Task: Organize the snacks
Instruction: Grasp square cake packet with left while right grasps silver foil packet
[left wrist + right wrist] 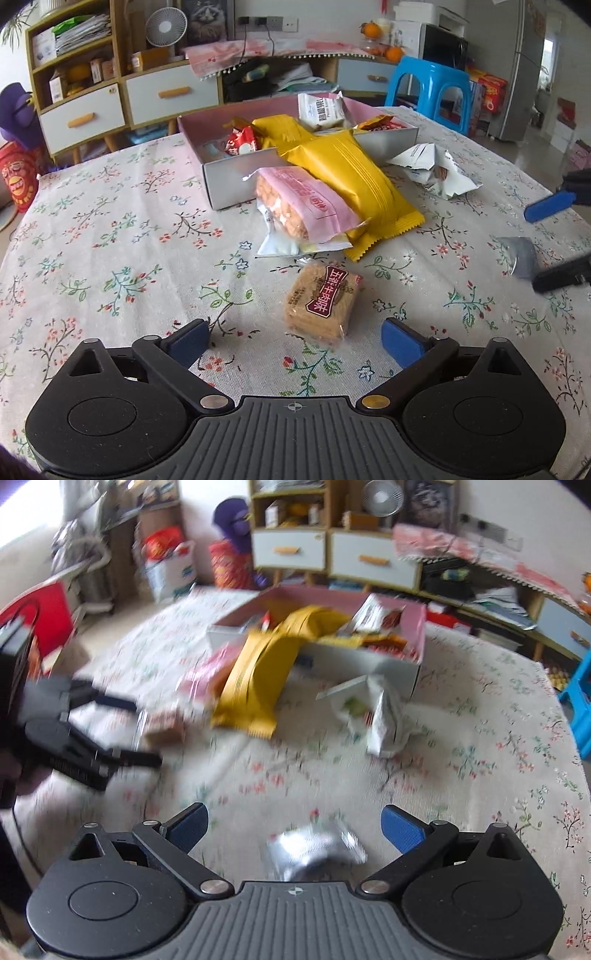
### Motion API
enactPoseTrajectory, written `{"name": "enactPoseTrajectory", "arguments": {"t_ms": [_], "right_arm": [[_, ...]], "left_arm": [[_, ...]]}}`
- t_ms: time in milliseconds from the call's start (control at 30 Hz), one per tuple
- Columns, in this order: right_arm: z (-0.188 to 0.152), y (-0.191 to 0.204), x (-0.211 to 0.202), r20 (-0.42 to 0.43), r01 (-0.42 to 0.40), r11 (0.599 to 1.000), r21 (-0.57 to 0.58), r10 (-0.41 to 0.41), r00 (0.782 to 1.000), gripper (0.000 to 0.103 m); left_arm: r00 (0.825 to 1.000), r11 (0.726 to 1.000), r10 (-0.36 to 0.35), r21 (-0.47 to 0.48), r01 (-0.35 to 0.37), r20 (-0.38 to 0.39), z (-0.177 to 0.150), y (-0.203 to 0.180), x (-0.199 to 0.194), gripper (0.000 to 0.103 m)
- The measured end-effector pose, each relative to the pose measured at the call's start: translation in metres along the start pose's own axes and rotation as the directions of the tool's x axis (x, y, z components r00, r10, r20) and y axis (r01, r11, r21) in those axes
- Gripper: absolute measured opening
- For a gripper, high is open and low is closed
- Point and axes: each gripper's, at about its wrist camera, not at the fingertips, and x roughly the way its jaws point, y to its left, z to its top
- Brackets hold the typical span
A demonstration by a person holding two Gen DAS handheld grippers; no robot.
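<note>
A silver box with a pink lining holds several snack packets. A long yellow packet and a pink biscuit packet lean from it onto the table. A clear-wrapped biscuit pack lies flat between the open fingers of my left gripper. My right gripper is open, with a small silver packet on the cloth between its fingers. The right wrist view is blurred and also shows the box, the yellow packet and the left gripper.
A torn white wrapper lies right of the box, also in the right wrist view. The floral tablecloth covers the table. A blue stool and a cabinet with drawers stand beyond the far edge.
</note>
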Motion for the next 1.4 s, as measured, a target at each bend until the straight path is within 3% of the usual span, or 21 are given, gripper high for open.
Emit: {"name": "enactPoseTrajectory", "arguments": {"t_ms": [133, 267, 467, 667, 933, 1100, 1267, 1400], "right_arm": [[-0.011, 0.001, 0.001, -0.079, -0.064, 0.996, -0.061, 0.059, 0.995, 0.092], [-0.017, 0.007, 0.01, -0.138, -0.039, 0.992, -0.124, 0.022, 0.99, 0.09], [-0.013, 0.01, 0.009, -0.114, -0.045, 0.99, -0.136, 0.029, 0.993, 0.081], [-0.015, 0.009, 0.005, -0.098, -0.054, 0.99, -0.131, 0.041, 0.994, 0.067], [-0.014, 0.008, 0.007, -0.074, -0.017, 0.995, -0.102, 0.009, 0.997, 0.067], [-0.012, 0.01, 0.008, -0.058, -0.022, 0.996, -0.086, 0.017, 0.998, 0.06], [-0.009, 0.014, 0.008, -0.049, -0.039, 0.994, -0.098, 0.034, 0.998, 0.044], [-0.003, 0.019, 0.012, -0.046, -0.04, 0.992, -0.12, 0.035, 0.998, 0.039]], "left_arm": [[1.0, 1.0, -0.013, 0.019, 0.013, 0.023, -0.002, 0.0, 0.001, 0.103], [1.0, 1.0, -0.019, 0.023, 0.018, 0.021, -0.001, -0.002, 0.003, 0.103], [0.999, 1.0, -0.025, 0.019, 0.025, 0.022, 0.0, -0.002, 0.002, 0.1], [0.999, 0.999, -0.029, 0.018, 0.028, 0.033, 0.003, -0.005, 0.0, 0.088], [0.999, 1.0, -0.023, 0.019, 0.022, 0.044, 0.002, -0.01, -0.004, 0.063], [0.999, 1.0, -0.002, 0.003, 0.002, 0.048, 0.003, -0.01, -0.007, 0.049], [0.999, 1.0, 0.013, -0.01, -0.012, 0.048, 0.0, -0.01, -0.011, 0.047], [0.999, 1.0, 0.018, -0.017, -0.018, 0.048, -0.003, -0.009, -0.014, 0.046]]}}
